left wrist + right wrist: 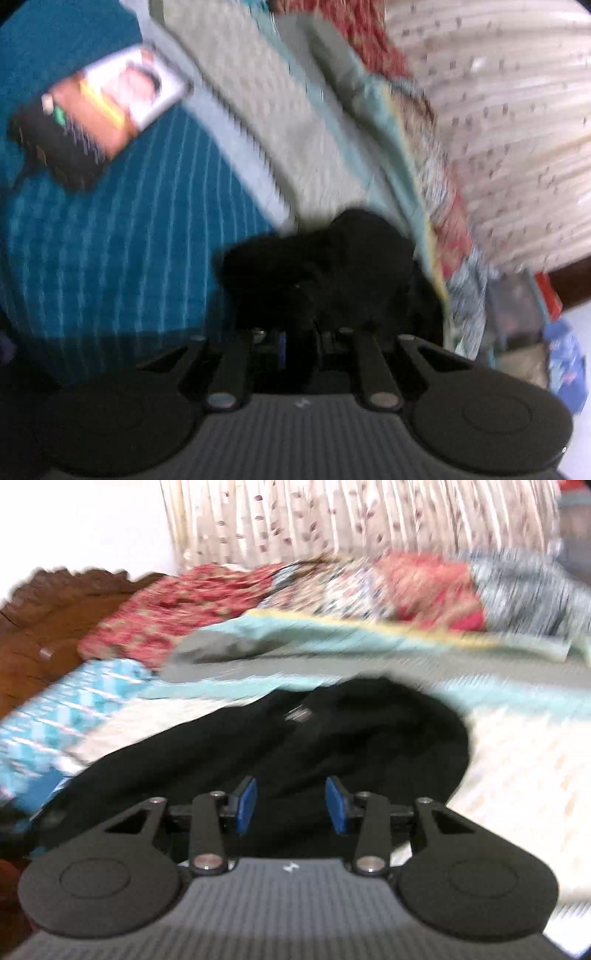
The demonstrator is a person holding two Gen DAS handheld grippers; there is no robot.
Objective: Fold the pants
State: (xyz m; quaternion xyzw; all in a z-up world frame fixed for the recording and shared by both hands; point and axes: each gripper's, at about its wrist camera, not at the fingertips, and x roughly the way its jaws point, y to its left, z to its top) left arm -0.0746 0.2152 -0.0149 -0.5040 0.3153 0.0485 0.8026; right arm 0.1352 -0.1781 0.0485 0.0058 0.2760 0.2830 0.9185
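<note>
Left and right wrist views, both blurred. My left tongs [299,332] are clamped together on a bunched fold of the black fabric pants [325,269]. My right tongs [291,805] stand apart above the same pants [332,731], gripping nothing. The pants lie heaped on the bed's pale woven cover [517,760]. I judge the fold goes best if I draw the held edge across smoothly, keeping it taut.

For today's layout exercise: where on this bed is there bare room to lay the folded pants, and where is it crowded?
Free: the teal striped cover, between the book and the black pants; and the cream quilt right of the pants in the right wrist view. Crowded: the far side, where the patterned bedding is heaped below the curtain.
</note>
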